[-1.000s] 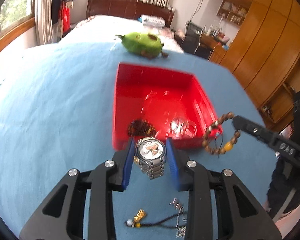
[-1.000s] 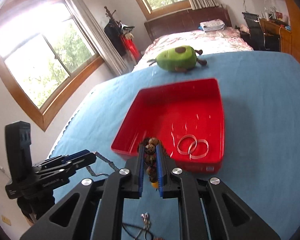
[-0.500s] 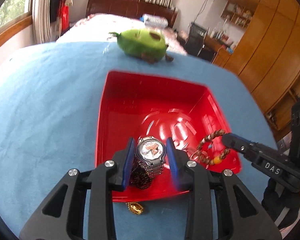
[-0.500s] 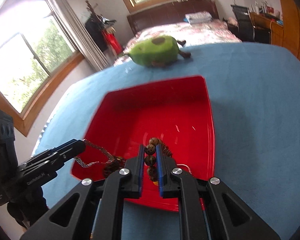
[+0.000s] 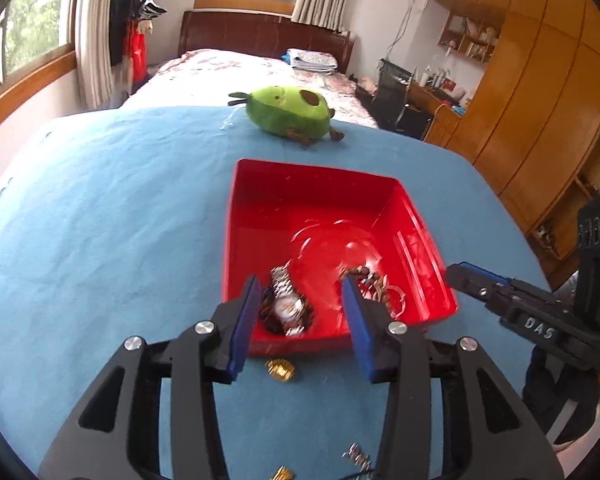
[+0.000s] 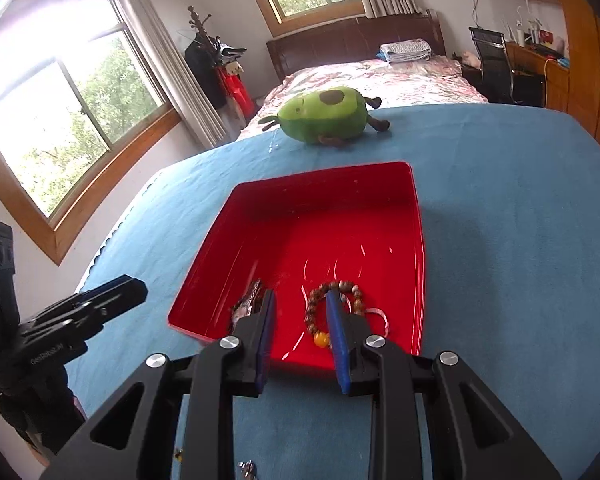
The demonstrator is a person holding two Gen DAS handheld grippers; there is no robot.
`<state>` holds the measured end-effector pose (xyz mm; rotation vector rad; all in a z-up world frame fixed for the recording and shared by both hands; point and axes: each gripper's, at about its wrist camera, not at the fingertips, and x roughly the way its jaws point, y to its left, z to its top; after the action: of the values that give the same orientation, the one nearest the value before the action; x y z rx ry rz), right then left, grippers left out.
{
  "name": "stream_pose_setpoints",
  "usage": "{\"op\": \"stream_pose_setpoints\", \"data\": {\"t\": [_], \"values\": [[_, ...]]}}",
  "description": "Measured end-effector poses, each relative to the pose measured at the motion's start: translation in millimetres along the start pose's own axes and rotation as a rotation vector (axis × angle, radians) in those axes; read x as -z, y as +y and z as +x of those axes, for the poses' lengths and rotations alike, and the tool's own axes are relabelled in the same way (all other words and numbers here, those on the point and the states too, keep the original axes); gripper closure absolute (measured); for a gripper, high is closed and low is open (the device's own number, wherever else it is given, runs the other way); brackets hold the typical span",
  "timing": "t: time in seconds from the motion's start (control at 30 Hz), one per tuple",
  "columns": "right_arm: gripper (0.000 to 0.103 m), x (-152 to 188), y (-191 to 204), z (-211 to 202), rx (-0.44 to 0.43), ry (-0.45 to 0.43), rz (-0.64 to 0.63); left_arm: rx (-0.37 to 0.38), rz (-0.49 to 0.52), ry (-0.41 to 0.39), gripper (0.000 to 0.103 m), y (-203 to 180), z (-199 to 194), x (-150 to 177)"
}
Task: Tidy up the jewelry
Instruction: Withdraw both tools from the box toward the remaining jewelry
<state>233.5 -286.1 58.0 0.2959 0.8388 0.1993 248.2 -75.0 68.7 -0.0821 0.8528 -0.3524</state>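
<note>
A red tray (image 5: 312, 184) (image 6: 324, 196) sits on the blue cloth. My left gripper (image 5: 300, 286) is open over the tray's near edge; a silver watch (image 5: 286, 306) lies in the tray between its fingers, on a dark bracelet. My right gripper (image 6: 300, 300) is open over the tray; a brown bead bracelet (image 6: 320, 312) with an orange bead lies in the tray below it, beside clear rings (image 6: 380, 318). The bead bracelet also shows in the left wrist view (image 5: 360, 274). The right gripper shows at the right in the left wrist view (image 5: 472, 280).
A green avocado plush (image 5: 286, 110) (image 6: 324, 114) lies beyond the tray. A small gold piece (image 5: 280, 369) lies on the cloth just before the tray, with more small jewelry (image 5: 358, 456) nearer me. A bed and wooden wardrobes stand behind.
Both grippers opened. The watch dropped from my left gripper into the tray, and the bead bracelet dropped from my right gripper into the tray.
</note>
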Motion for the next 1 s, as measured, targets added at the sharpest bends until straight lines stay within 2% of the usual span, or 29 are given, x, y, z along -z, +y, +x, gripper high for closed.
{"op": "stream_pose_setpoints", "data": {"t": [0.2, 0.37, 0.43, 0.73, 0.9, 1.0], "values": [[0.076, 17, 5, -1, 0.013, 0.031, -0.013, -0.084, -0.019, 0.076, 0.059, 17, 2, 26], [0.076, 39, 8, 4, 0.026, 0.089, -0.018, -0.127, -0.016, 0.147, 0.059, 28, 10, 55], [0.076, 50, 9, 5, 0.032, 0.115, -0.025, -0.128, -0.01, 0.162, 0.057, 32, 10, 68], [0.076, 122, 10, -4, -0.005, 0.192, -0.042, -0.13, -0.025, 0.242, 0.056, 50, -7, 138], [0.076, 138, 14, -12, -0.013, 0.196, -0.053, -0.094, -0.074, 0.274, 0.056, 54, -16, 160], [0.076, 143, 14, -13, -0.012, 0.2, -0.048, -0.1, -0.071, 0.276, 0.056, 49, -18, 165]]}}
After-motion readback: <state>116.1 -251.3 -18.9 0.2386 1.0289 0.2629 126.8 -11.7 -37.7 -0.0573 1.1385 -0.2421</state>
